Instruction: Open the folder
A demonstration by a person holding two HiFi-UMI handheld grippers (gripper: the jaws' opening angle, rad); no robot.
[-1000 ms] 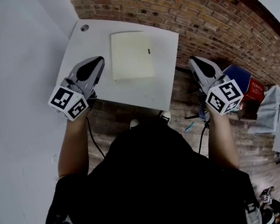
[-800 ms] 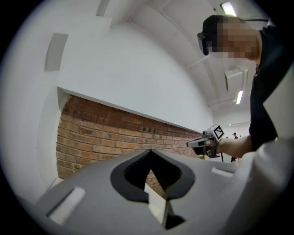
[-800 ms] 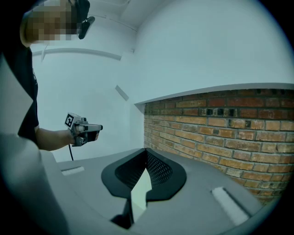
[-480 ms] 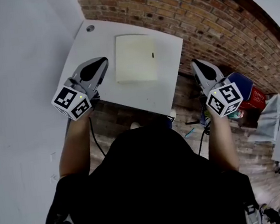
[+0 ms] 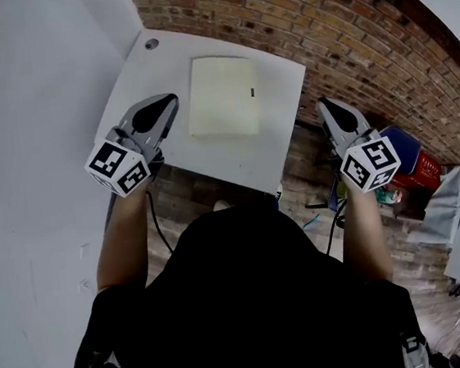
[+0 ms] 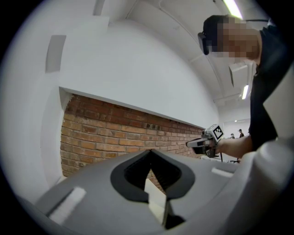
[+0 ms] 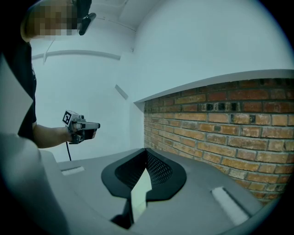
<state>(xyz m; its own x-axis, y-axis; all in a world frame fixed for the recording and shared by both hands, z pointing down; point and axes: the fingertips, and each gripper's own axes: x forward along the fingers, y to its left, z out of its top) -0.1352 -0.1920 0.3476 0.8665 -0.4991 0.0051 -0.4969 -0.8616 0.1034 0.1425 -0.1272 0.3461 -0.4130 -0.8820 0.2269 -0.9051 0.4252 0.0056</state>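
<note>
Folder: 1, cream, closed, flat on my white table. My left gripper: jaws together, empty, just left of it. My right gripper: jaws together, empty, beyond the table's right edge.

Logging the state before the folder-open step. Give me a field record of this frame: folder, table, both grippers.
folder: pale yellow, closed, flat on the table, small dark mark near its right edge
table: white, set against the brick wall, round hole at its far left corner
left gripper: jaws together, empty, over the table's left side, left of the folder, not touching it
right gripper: jaws together, empty, beyond the table's right edge
status: folder not yet touched
</note>
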